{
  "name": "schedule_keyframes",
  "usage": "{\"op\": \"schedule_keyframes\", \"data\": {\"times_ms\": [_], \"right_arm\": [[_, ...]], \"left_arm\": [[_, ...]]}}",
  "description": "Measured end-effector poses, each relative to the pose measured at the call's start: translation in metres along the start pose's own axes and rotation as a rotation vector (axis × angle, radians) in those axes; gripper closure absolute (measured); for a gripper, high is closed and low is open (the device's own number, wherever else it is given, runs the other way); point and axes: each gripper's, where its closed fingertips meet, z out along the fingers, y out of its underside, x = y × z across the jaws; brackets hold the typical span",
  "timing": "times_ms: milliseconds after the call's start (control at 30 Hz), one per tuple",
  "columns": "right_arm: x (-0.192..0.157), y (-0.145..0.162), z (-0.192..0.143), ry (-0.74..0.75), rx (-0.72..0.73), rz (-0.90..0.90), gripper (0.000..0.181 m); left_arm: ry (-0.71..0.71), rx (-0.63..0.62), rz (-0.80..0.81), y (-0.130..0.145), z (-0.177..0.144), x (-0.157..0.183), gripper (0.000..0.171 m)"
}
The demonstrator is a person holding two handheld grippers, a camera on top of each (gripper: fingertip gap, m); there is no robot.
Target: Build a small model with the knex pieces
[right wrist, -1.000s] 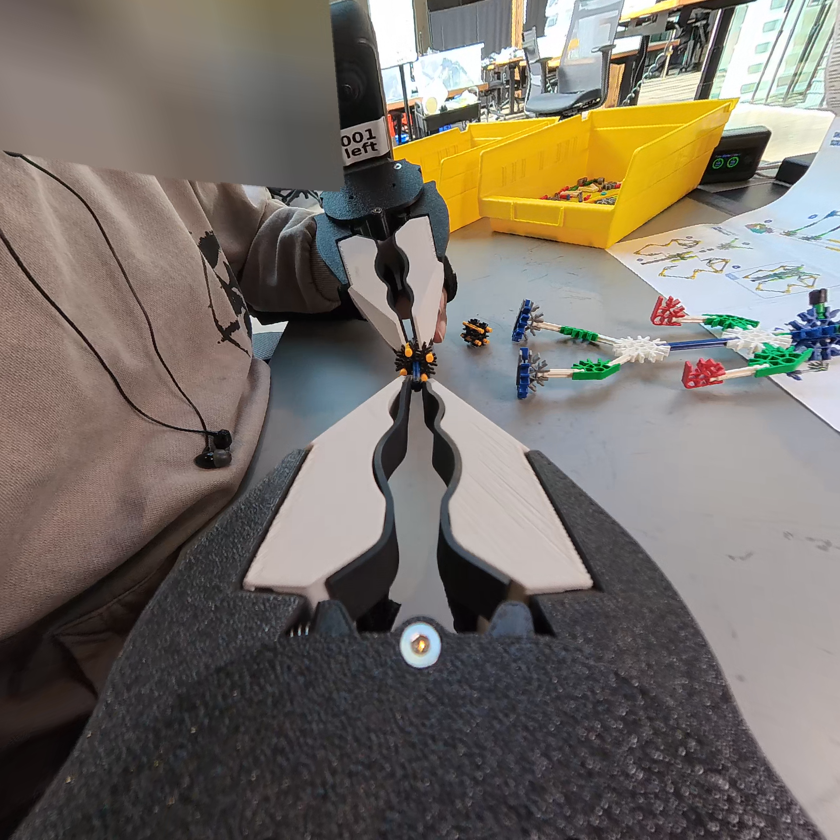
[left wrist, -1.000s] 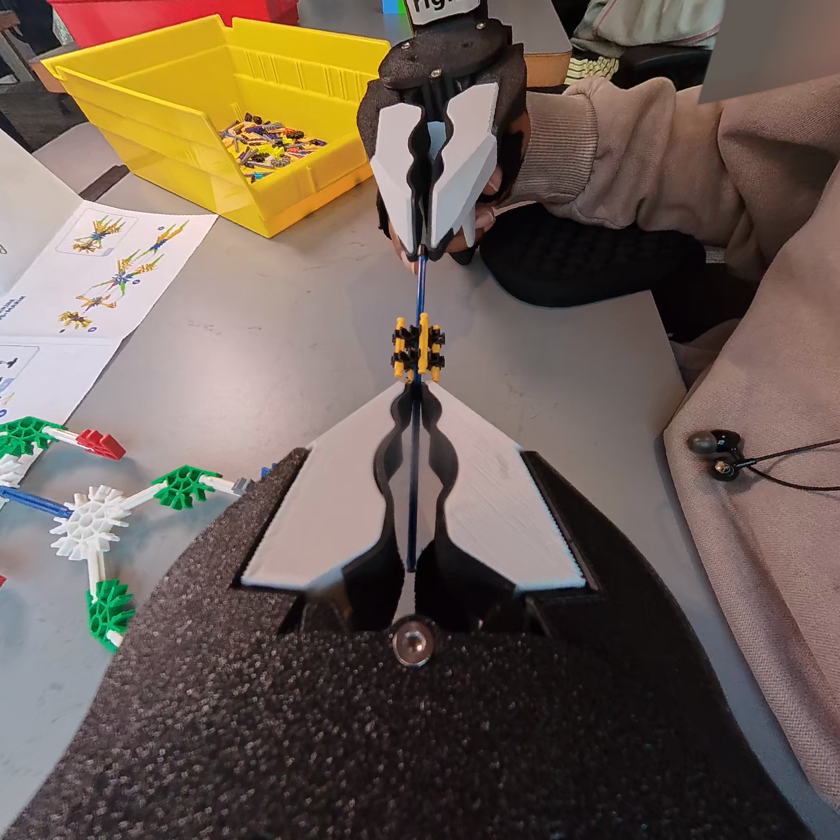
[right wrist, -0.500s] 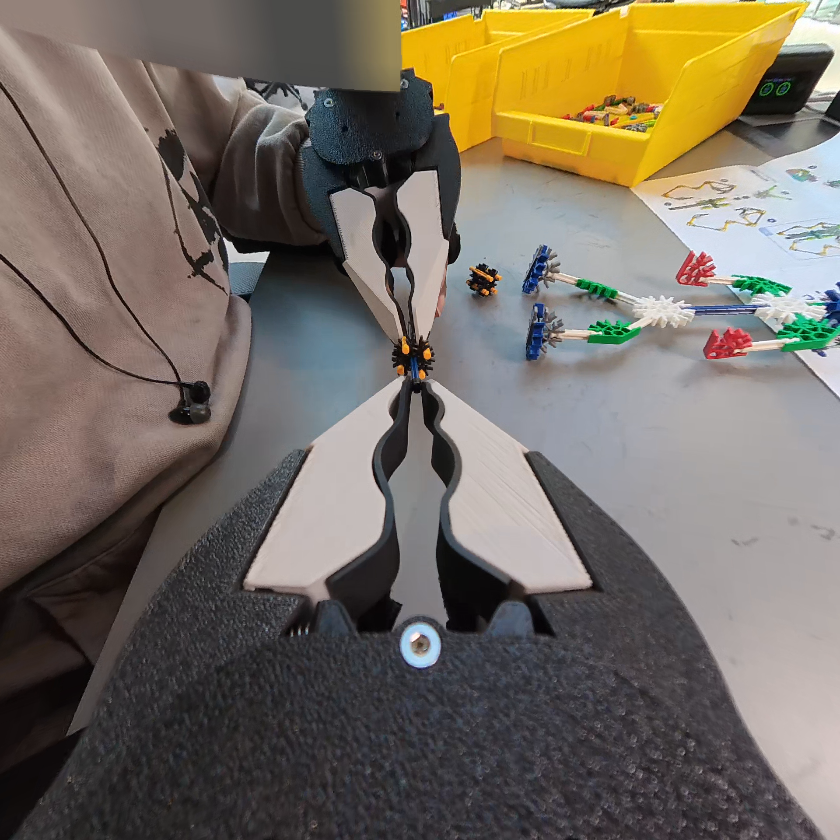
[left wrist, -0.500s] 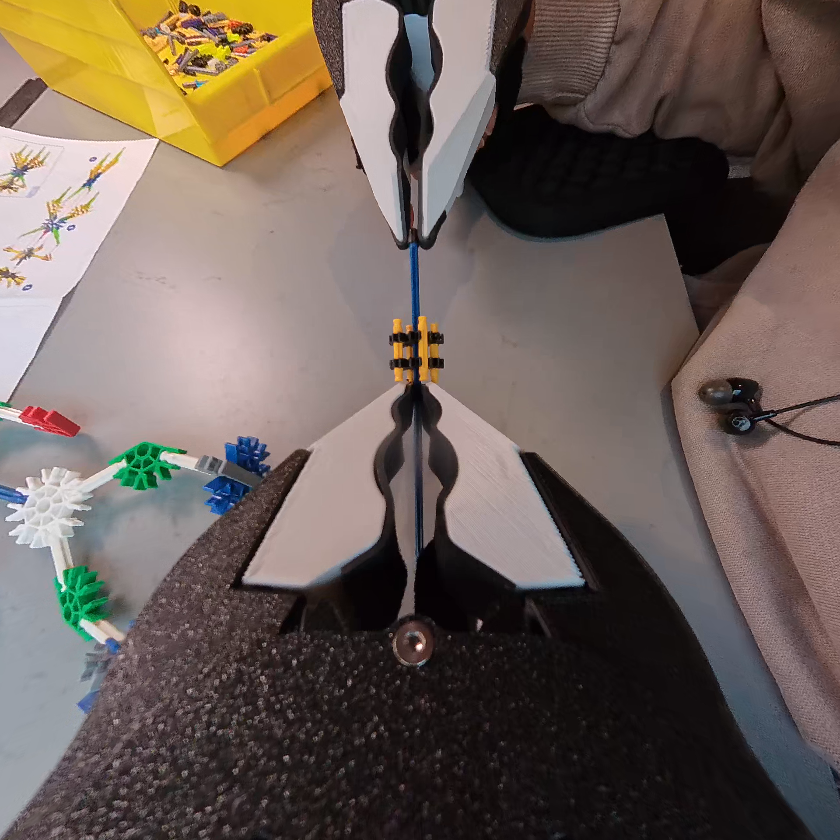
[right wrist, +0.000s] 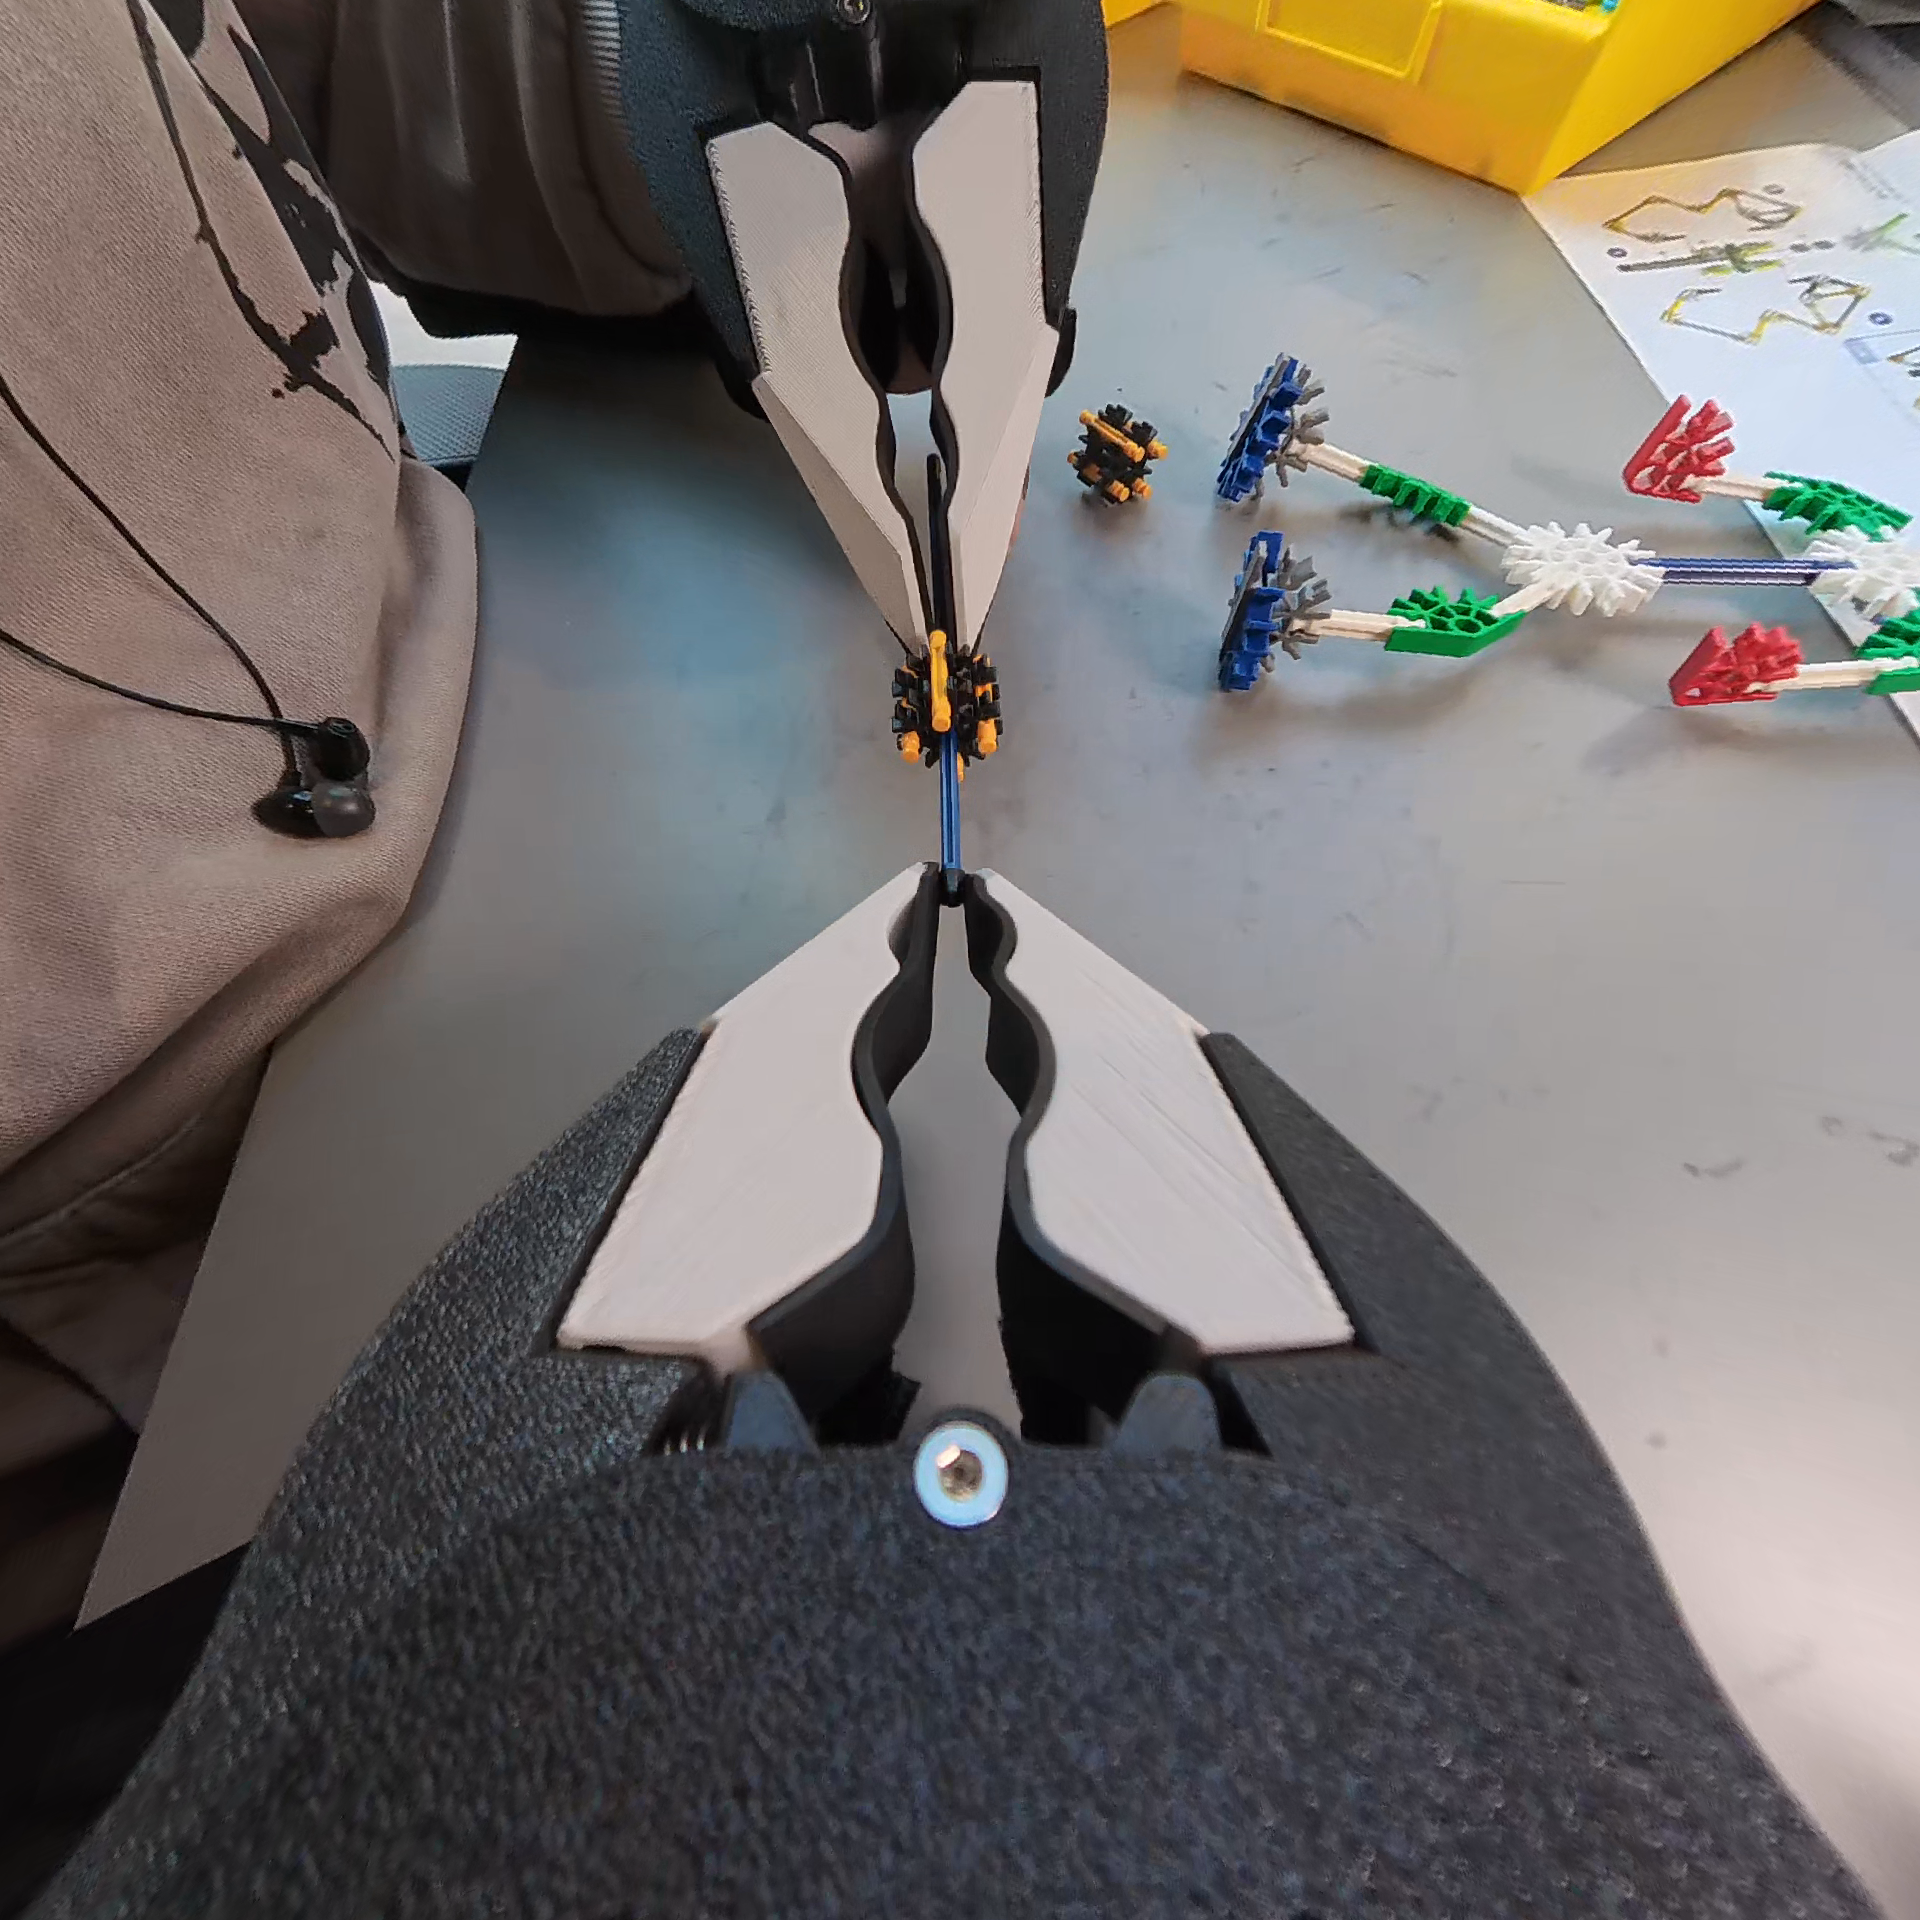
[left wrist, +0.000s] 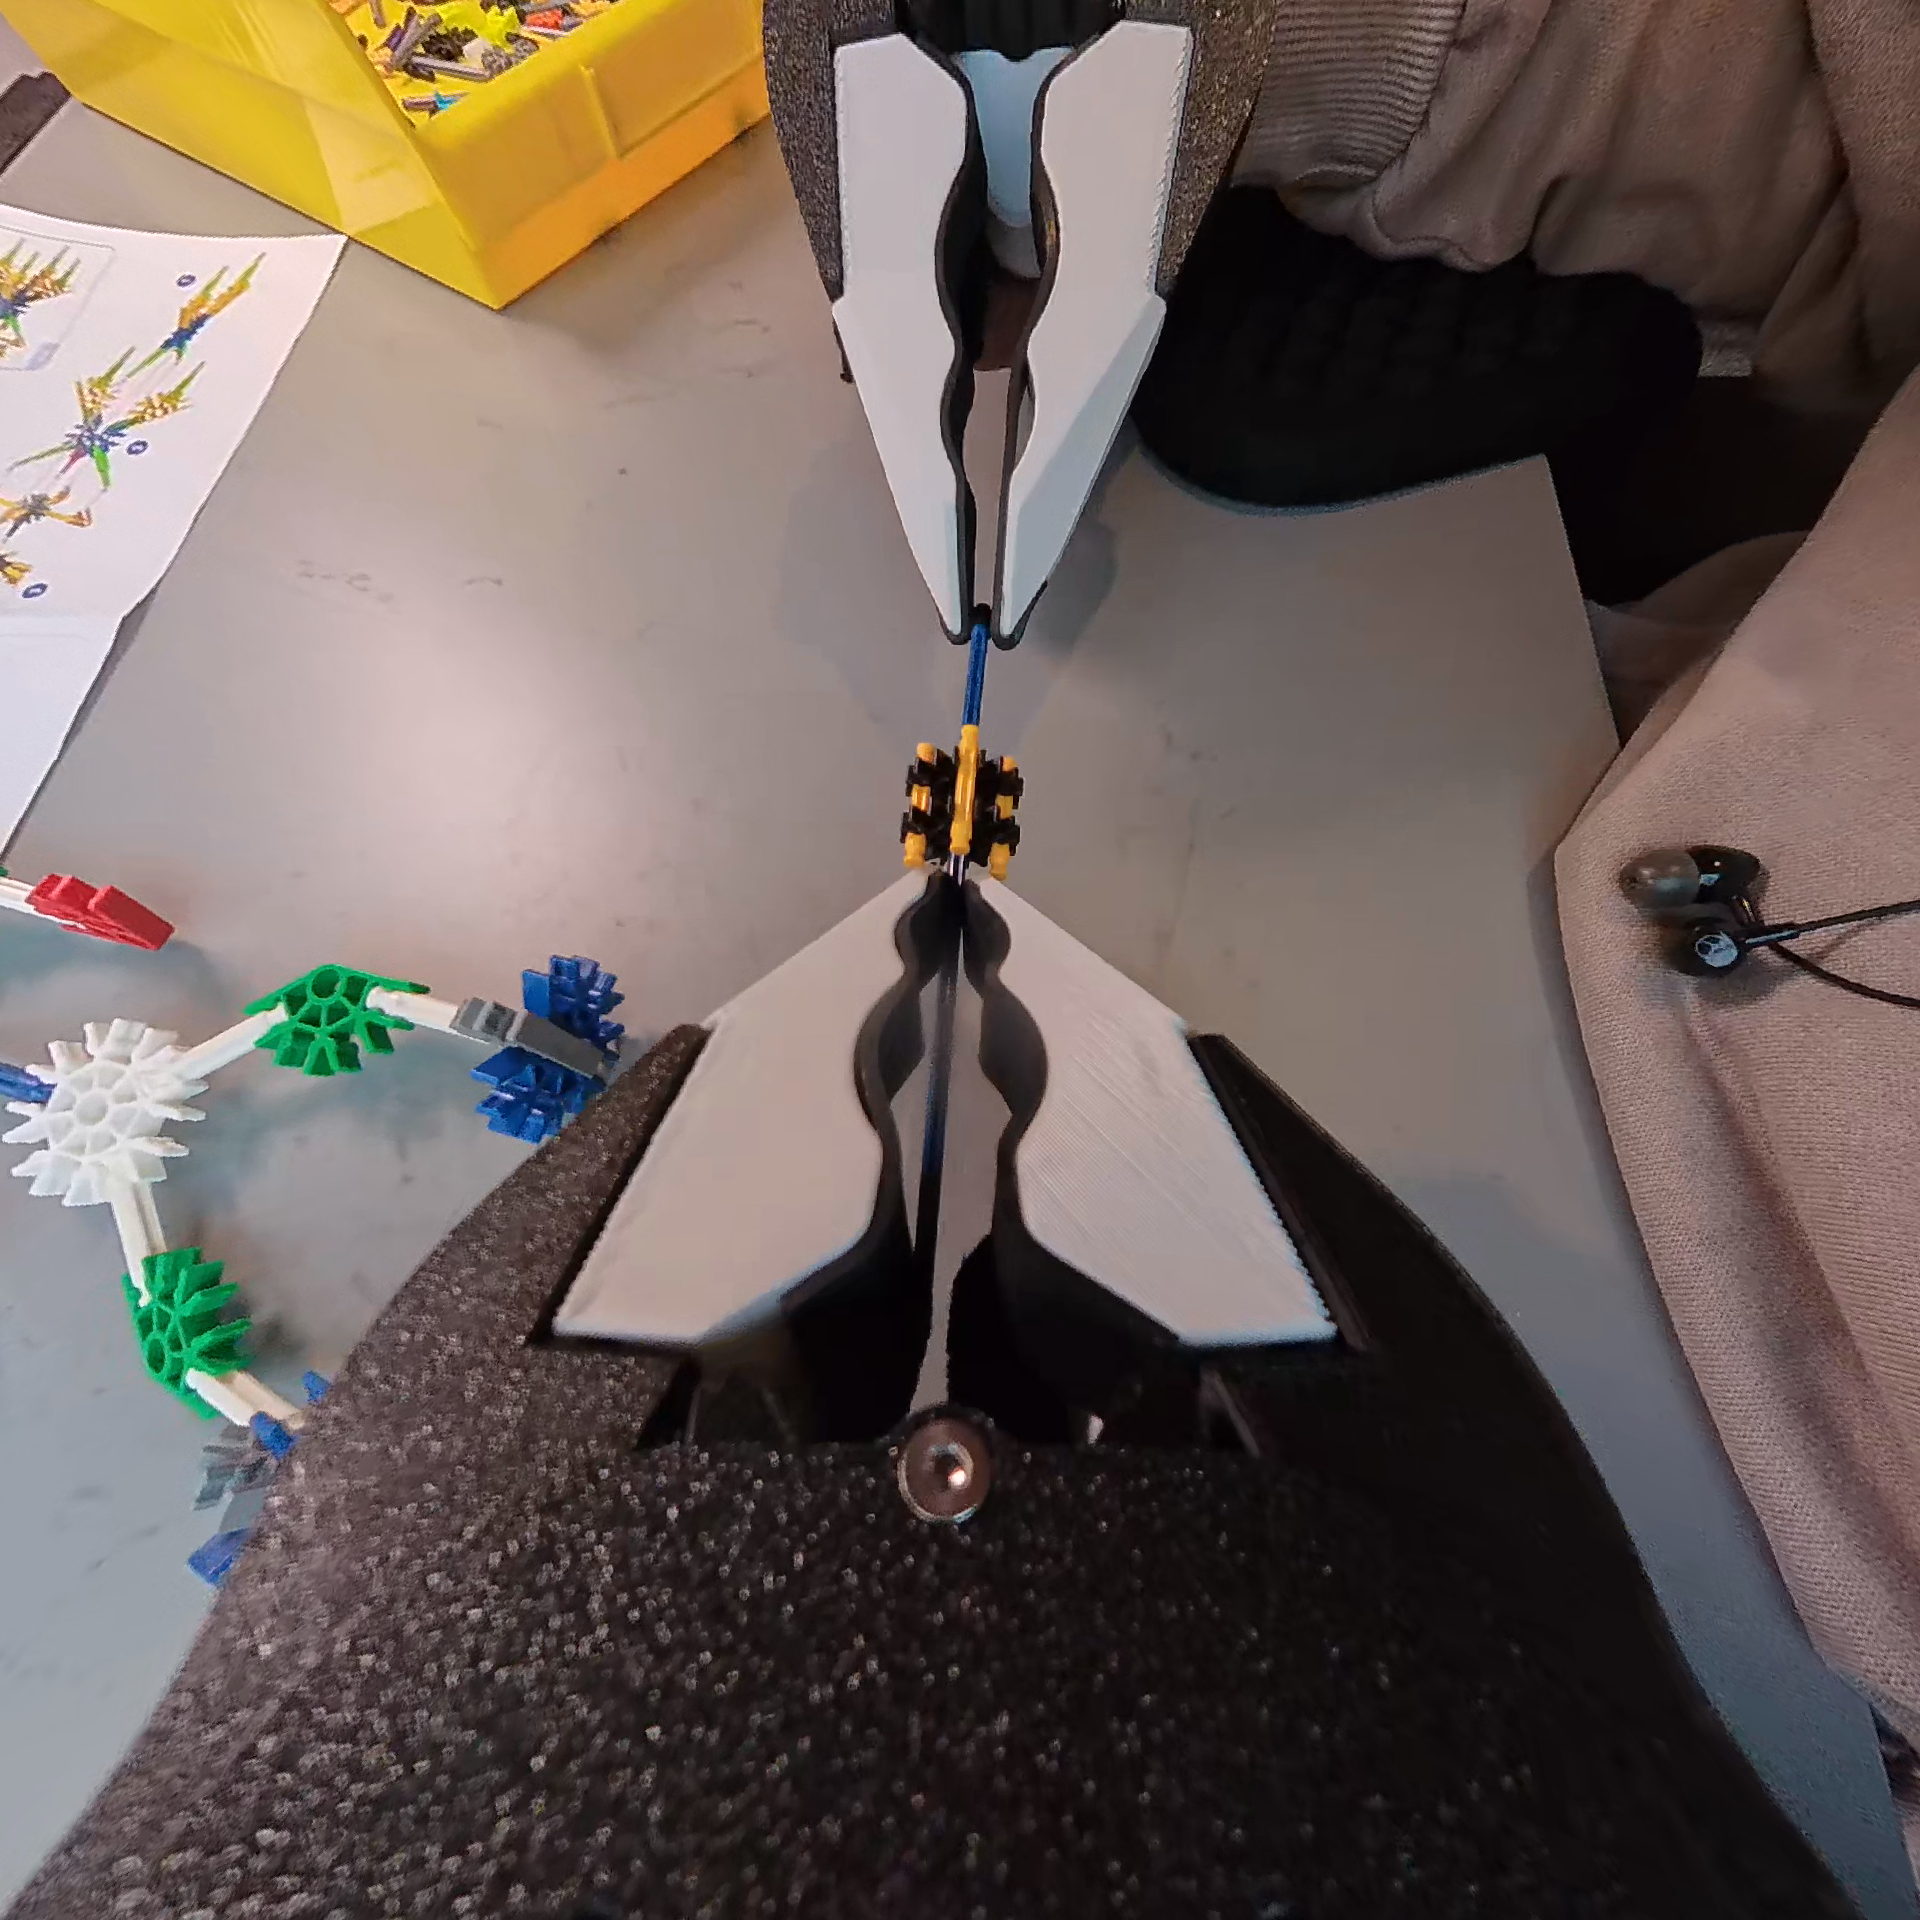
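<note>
Left gripper (left wrist: 954,883): jaws closed on thin blue rod (left wrist: 974,686), rod runs back between them
Right gripper (right wrist: 948,878): jaws closed on other end of same rod, tips facing left gripper
Black-and-yellow spiky cluster (left wrist: 961,798) sits on rod, touching left tips, above grey desk (left wrist: 520,623)
Second small cluster (right wrist: 1117,468) lies on desk, apart
Model of white, green, blue, red pieces (right wrist: 1558,561) lies beside it
Yellow bin (left wrist: 416,125) with loose parts and instruction sheet (left wrist: 125,364) farther back
</note>
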Motion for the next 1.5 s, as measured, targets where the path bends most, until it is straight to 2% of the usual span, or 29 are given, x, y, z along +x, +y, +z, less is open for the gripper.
{"op": "schedule_keyframes", "data": {"times_ms": [300, 467, 1033, 1167, 1233, 1300, 1500], "right_arm": [[-0.002, 0.026, 0.014, 0.002, -0.165, -0.028, 0.179], [-0.002, 0.031, 0.017, 0.015, -0.198, -0.040, 0.179], [-0.002, 0.033, 0.022, 0.043, -0.249, -0.081, 0.179], [0.003, 0.031, 0.022, 0.066, -0.242, -0.087, 0.177], [0.005, 0.033, 0.021, 0.080, -0.243, -0.097, 0.165], [0.005, 0.030, 0.021, 0.073, -0.221, -0.085, 0.162], [0.002, 0.021, 0.023, 0.064, -0.183, -0.102, 0.164]], "left_arm": [[0.019, -0.092, 0.025, 0.019, 0.013, 0.007, 0.171], [0.008, -0.117, 0.038, 0.025, 0.017, 0.006, 0.171], [-0.006, -0.132, 0.043, 0.025, 0.018, 0.003, 0.171], [0.009, -0.141, 0.042, 0.026, 0.015, 0.003, 0.170], [0.008, -0.133, 0.039, 0.026, 0.014, 0.002, 0.170], [0.007, -0.122, 0.035, 0.025, 0.013, 0.002, 0.170], [-0.017, -0.119, 0.047, 0.024, 0.015, -0.001, 0.169]]}}
